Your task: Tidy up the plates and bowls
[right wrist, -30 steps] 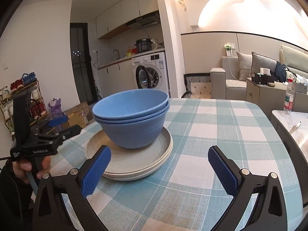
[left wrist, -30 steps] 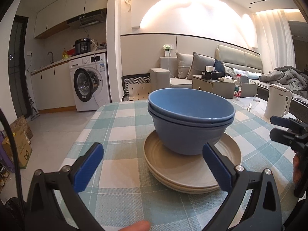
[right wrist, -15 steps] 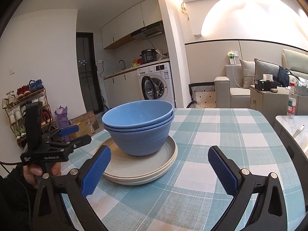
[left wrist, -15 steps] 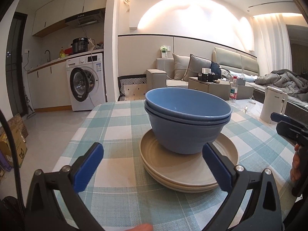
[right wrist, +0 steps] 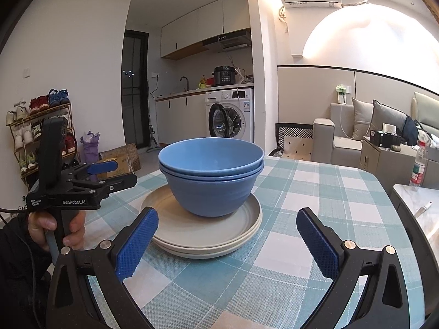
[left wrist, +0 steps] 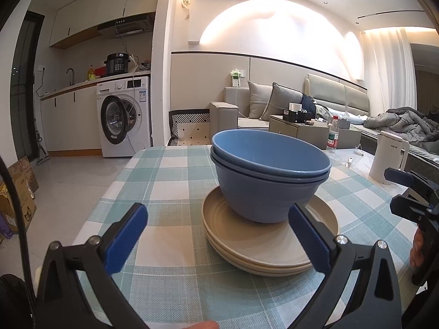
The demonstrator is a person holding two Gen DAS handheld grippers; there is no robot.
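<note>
Two nested blue bowls stand on a stack of beige plates in the middle of the checked tablecloth. My left gripper is open, its blue pads wide apart in front of the stack and touching nothing. My right gripper is open too, held back from the plates on the other side. Each gripper shows in the other's view: the right one at the right edge, the left one at the left, held by a hand.
A white kettle and a water bottle stand on a marble side table to the right. Beyond the table are a chair, a sofa, a washing machine and a shoe rack.
Both grippers have tilted up and drawn back a little, so the bowls and plates sit lower in both views. Both stay open; the stack has not moved.
</note>
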